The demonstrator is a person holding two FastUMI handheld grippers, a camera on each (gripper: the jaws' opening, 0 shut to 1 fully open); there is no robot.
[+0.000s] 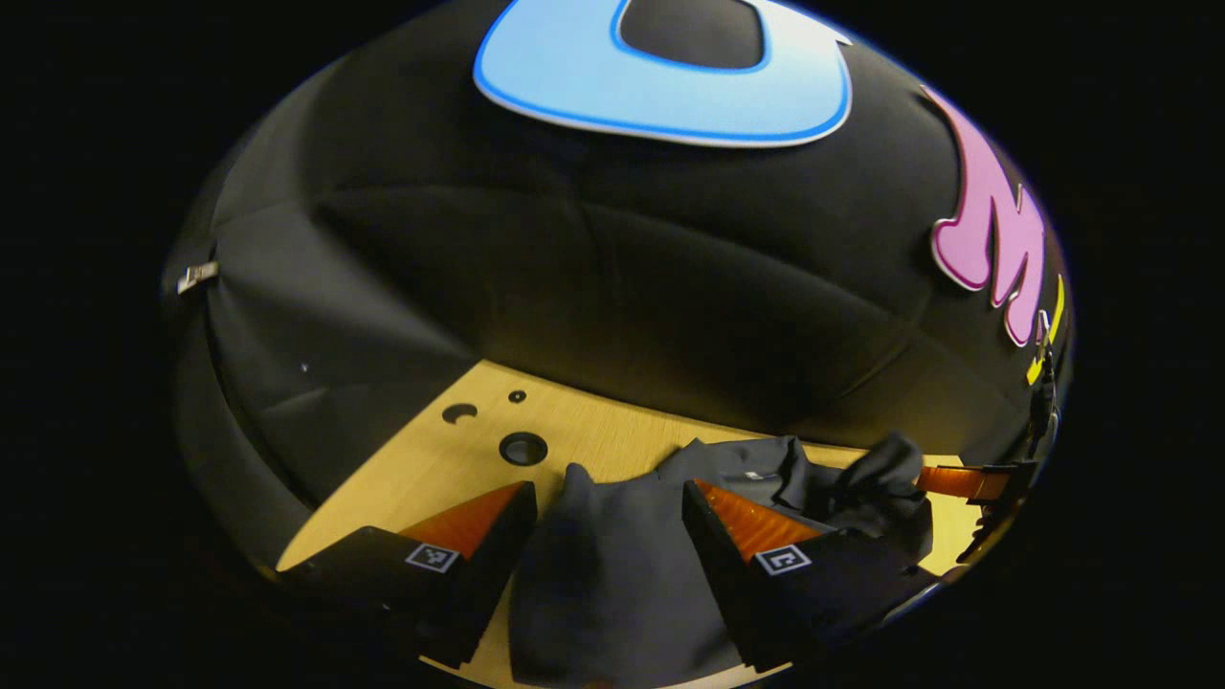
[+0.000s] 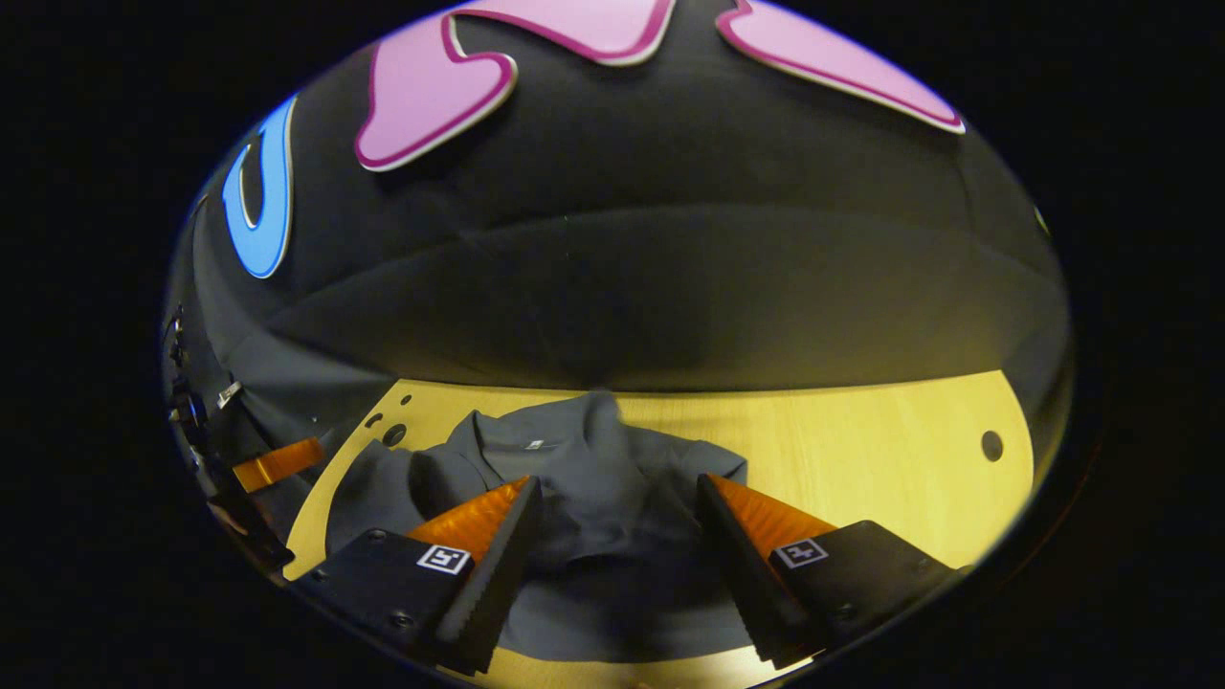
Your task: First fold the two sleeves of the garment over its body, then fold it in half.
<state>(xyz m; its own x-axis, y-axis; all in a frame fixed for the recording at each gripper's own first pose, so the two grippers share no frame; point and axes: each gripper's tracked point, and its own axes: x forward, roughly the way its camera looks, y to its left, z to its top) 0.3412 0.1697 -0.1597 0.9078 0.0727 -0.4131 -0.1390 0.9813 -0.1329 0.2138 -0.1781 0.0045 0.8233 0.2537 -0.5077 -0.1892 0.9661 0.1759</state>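
Writing first: a small pale tag (image 2: 536,445) sits inside the collar of the garment (image 2: 593,478), too small to read. Each finger of both tools carries a square black-and-white marker, a pattern rather than words.

The dark grey garment lies crumpled on the wooden desk (image 2: 861,450), collar toward the booth wall. In the right gripper view it stretches from the collar down toward the camera, with one ridge of cloth peaking just behind the collar. How its long axis runs I cannot tell, bunched as it is.

Left hand-held gripper (image 1: 608,507): low over the desk, tilted down, fingers spread wide with a hump of garment rising between them. The cloth looks to brush the right-hand finger (image 1: 756,522), but the other finger stands apart from it, so nothing is pinched. Left of the garment, the desk shows round holes (image 1: 523,448).

Right hand-held gripper (image 2: 617,512): also low and angled down over the garment, orange-backed fingers parted, the cloth lying between and below them with no grip on it.

In the left gripper view, beyond the far side of the garment, an orange finger (image 1: 957,481) of the other hand-held gripper pokes in at the edge, close against a raised fold.
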